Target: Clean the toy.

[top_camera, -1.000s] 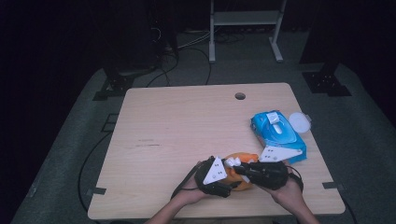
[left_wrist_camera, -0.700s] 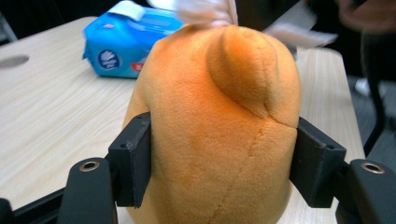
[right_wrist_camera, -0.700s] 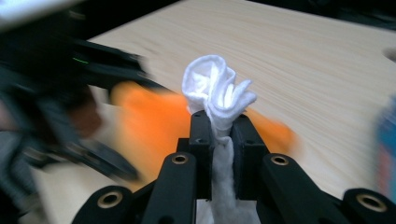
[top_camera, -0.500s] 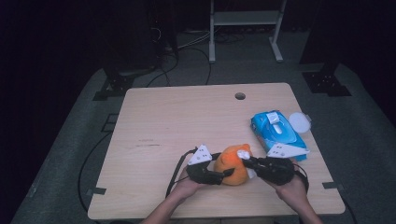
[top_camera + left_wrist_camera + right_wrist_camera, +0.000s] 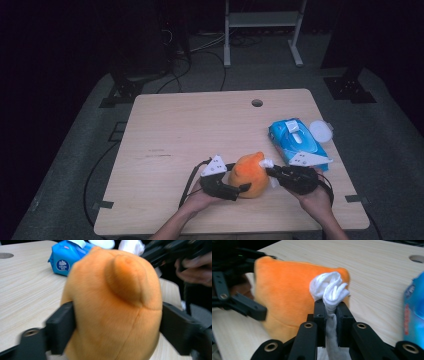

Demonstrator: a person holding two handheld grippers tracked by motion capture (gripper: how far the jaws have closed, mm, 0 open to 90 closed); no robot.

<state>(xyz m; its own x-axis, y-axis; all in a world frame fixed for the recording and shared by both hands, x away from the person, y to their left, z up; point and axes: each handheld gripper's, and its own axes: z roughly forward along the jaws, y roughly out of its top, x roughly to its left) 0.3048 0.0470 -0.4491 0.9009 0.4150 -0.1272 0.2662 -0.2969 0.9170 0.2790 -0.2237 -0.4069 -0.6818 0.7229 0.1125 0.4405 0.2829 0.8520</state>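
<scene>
An orange plush toy point(image 5: 248, 174) stands upright near the table's front edge. My left gripper point(image 5: 240, 186) reaches in from the left at its base. In the left gripper view the toy point(image 5: 112, 302) fills the gap and both jaws lie against its sides; these jaws have just been opening, with the toy still between them. My right gripper point(image 5: 270, 171) is shut on a bunched white wipe point(image 5: 329, 290), held against the toy's point(image 5: 284, 295) upper right side.
A blue pack of wet wipes point(image 5: 296, 138) lies just behind my right hand, with a round white lid point(image 5: 320, 131) beside it. A cable hole point(image 5: 257, 102) sits near the table's far edge. Bare wood point(image 5: 175, 135) spreads to the left and back.
The two grippers, close together over the toy a second ago, have drawn apart, left one leftward, right one rightward. The orange toy now shows upright between them.
</scene>
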